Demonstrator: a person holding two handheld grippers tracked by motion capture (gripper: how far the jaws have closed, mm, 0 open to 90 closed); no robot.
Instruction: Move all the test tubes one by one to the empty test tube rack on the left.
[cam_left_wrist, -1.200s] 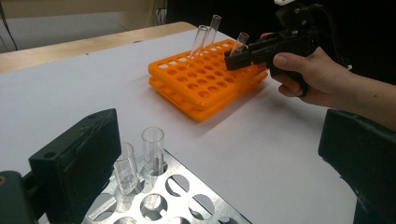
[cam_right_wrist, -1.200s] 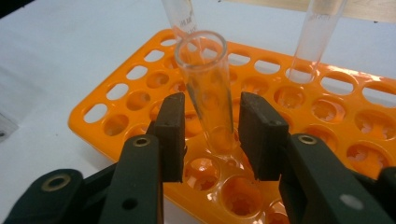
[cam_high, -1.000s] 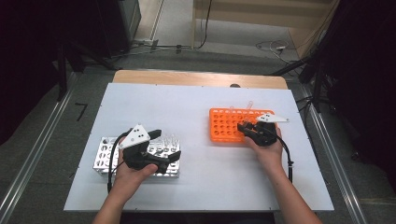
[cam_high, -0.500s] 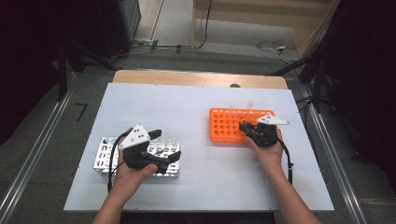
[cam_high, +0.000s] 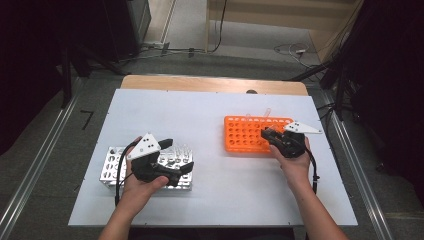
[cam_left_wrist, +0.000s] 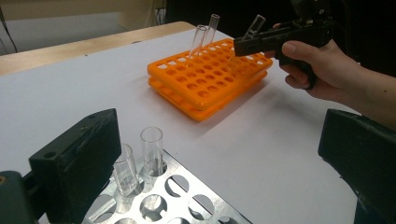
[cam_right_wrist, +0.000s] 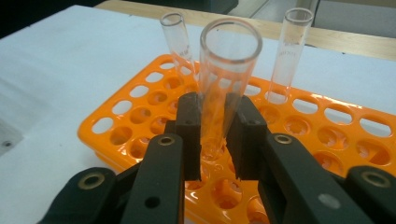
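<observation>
Right gripper (cam_right_wrist: 212, 140) clamps a glass tube (cam_right_wrist: 224, 88) w/ its base over the orange rack (cam_right_wrist: 121, 126). Left gripper (cam_left_wrist: 219, 154), jaws apart, far from rack. Tube could slip or miss its hole if tilted.

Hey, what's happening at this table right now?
A person is moving glass test tubes between racks with two handheld grippers. The right gripper is clamped on a tube over the orange rack, where two more tubes stand. The left gripper hangs open over the metal rack, which holds a couple of tubes.
</observation>
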